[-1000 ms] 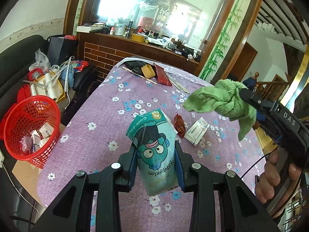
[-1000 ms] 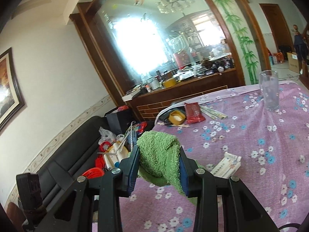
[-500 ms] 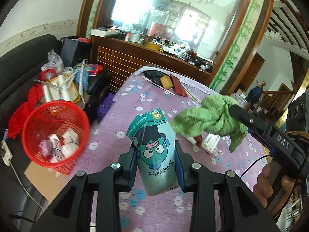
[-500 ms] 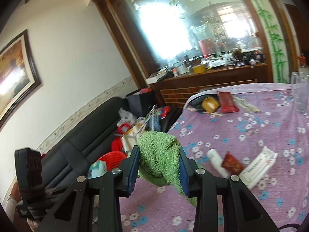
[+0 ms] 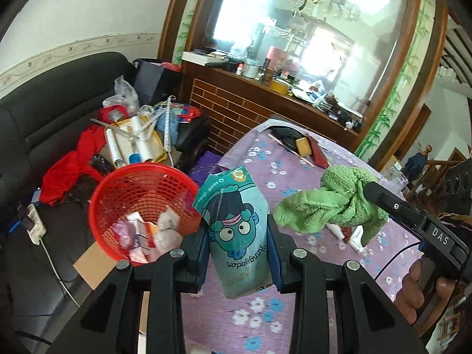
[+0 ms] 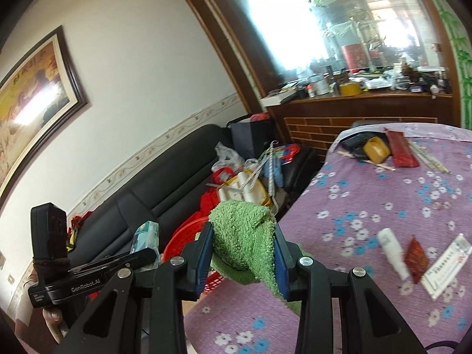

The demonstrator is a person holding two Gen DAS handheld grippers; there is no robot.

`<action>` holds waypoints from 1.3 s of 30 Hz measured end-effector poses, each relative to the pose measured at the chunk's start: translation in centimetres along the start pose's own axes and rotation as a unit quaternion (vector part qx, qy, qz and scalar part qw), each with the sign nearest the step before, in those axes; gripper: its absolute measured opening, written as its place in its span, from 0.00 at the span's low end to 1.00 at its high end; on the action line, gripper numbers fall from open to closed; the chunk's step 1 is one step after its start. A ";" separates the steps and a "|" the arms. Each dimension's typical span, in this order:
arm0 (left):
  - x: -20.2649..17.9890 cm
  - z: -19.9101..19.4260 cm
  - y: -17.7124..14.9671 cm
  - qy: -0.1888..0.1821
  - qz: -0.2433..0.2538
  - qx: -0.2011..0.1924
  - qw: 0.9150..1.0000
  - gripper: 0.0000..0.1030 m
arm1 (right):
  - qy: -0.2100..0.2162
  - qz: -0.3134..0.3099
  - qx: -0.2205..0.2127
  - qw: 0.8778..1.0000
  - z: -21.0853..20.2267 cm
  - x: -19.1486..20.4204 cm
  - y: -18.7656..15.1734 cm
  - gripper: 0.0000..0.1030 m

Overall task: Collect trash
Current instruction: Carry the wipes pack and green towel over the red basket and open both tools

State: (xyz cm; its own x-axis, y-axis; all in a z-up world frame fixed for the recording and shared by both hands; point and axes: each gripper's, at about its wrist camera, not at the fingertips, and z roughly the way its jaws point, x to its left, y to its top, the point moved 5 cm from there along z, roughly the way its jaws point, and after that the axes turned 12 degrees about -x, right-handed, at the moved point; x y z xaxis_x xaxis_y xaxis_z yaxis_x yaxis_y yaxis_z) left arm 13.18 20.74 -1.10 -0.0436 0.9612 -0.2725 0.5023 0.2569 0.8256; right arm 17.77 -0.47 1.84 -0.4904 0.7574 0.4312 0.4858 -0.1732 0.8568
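Teal packet [image 5: 237, 233] — clamped in left hand-held gripper [image 5: 238, 253], beside red basket [image 5: 141, 206]

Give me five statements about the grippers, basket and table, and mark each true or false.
1. The left gripper holds a teal packet. True.
2. The right gripper is empty. False: it grips a green cloth.
3. The red basket is empty. False: wrappers lie in it.
4. A red wrapper lies on the table. True.
5. The basket stands on the table. False: it sits beside it, lower down.
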 end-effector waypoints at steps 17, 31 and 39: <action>6.7 1.4 -0.4 0.039 -0.033 0.016 0.999 0.35 | 0.034 -0.001 0.061 0.998 7.7 4.2 -3.1 0.39; 9.6 2.8 -1.1 0.050 -0.050 0.029 0.997 0.35 | 0.033 0.006 0.088 0.996 11.7 5.5 -4.3 0.39; 10.4 3.9 -1.4 0.053 -0.051 0.038 0.997 0.35 | 0.035 0.008 0.094 0.995 13.4 5.9 -4.5 0.39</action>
State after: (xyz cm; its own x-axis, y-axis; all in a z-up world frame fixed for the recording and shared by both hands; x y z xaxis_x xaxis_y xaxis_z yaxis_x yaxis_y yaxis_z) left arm 15.38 29.94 -7.02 -0.1877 0.9366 -0.2960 0.5539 0.3498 0.7555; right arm 22.41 13.24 -3.22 -0.5281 0.7087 0.4678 0.6164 -0.0590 0.7852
